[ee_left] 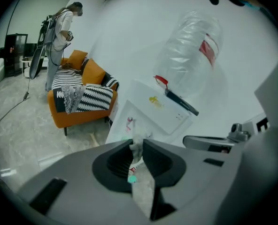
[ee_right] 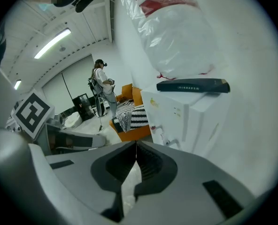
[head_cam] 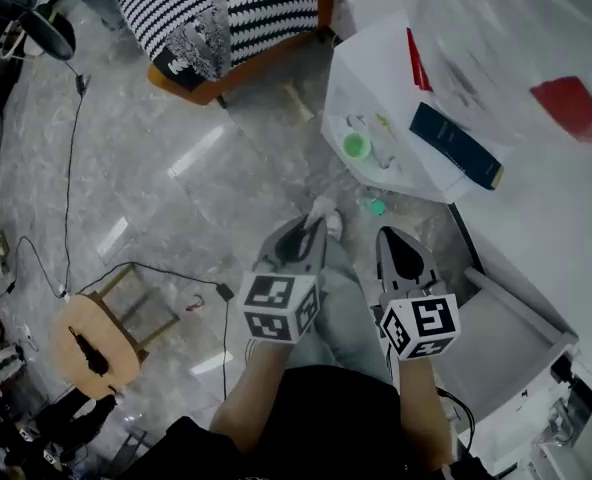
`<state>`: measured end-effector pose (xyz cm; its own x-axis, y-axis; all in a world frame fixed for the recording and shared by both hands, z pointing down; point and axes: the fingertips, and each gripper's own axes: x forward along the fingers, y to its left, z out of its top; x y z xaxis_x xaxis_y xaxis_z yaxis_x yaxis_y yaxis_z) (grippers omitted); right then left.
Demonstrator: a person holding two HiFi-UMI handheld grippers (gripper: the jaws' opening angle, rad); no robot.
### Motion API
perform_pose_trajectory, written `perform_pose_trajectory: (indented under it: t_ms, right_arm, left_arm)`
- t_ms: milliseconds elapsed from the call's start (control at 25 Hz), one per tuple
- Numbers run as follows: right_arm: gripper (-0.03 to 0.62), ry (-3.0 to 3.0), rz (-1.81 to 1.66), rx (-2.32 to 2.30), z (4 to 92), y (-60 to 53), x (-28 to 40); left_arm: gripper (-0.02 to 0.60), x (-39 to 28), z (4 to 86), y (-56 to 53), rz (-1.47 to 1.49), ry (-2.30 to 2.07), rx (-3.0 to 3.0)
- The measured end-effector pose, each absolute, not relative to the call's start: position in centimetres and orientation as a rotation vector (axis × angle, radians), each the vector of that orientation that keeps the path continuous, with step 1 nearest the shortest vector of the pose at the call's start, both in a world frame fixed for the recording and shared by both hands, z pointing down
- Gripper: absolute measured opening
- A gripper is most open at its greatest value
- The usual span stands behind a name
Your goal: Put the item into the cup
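Grey marble floor before a white water dispenser. My left gripper pinches a crumpled white item; my right gripper is closed, empty. What looks like a green cup waits on the dispenser, not yet reached.

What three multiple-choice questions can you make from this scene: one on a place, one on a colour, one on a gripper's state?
1. Where does the dark flat box lie?
A. on the wooden stool
B. on top of the white dispenser
C. on the sofa

2. What colour is the sofa's frame?
A. orange
B. blue
C. green

3. How do the right gripper's jaws stand?
A. wide apart
B. closed together on nothing
C. clamped on a bottle

Answers:
1 B, the dark flat box rests on the white dispenser.
2 A, the sofa shows orange under its striped cushions.
3 B, the right gripper has its jaw tips meeting.
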<state>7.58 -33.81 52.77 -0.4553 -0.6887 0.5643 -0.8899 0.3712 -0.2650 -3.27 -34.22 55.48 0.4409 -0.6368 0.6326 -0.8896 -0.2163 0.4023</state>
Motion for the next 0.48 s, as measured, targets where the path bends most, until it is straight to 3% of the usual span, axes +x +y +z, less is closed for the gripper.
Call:
perform_pose_trajectory:
  t_ms: [480]
  right_arm:
    - [0.011,-2.240,0.652,1.255,59.9,-35.6,8.1]
  left_arm:
    - [0.064,-0.8,62.5,-37.9,0.371,-1.291,1.909]
